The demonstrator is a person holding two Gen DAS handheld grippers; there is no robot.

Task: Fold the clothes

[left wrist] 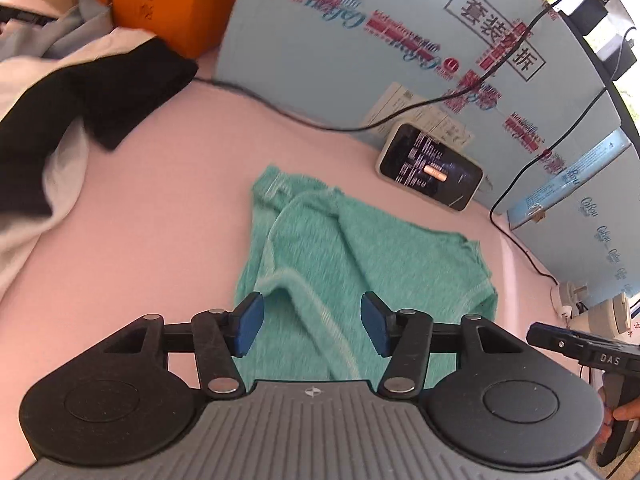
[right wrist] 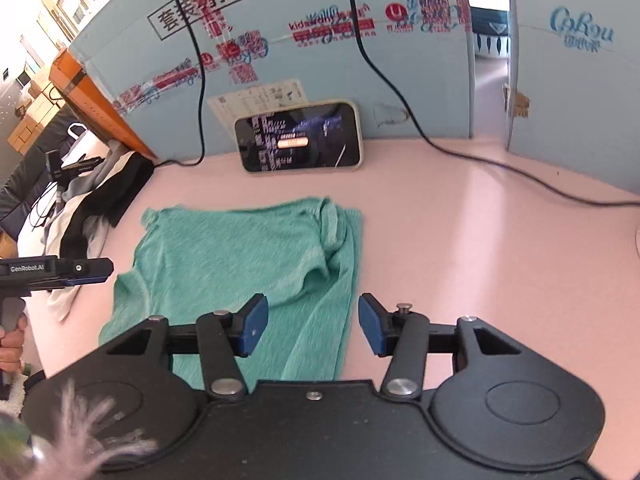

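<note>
So both the left gripper (left wrist: 312, 326) and right gripper (right wrist: 313, 325) hang half-open with nothing in them, above the folded green shirt (right wrist: 248, 264) on the pink table (right wrist: 480, 240)

The shirt (right wrist: 248, 264) lies on the table (right wrist: 460, 240) before me; the phone (right wrist: 300, 140) behind it; clothes pile (right wrist: 100, 200) far left.

Pink tabletop (right wrist: 460, 220), blue cardboard wall (right wrist: 400, 80)

Phone (right wrist: 299, 138) propped against blue printed panels (right wrist: 320, 60), black cables (right wrist: 480, 160), orange box (left wrist: 172, 0).
</note>
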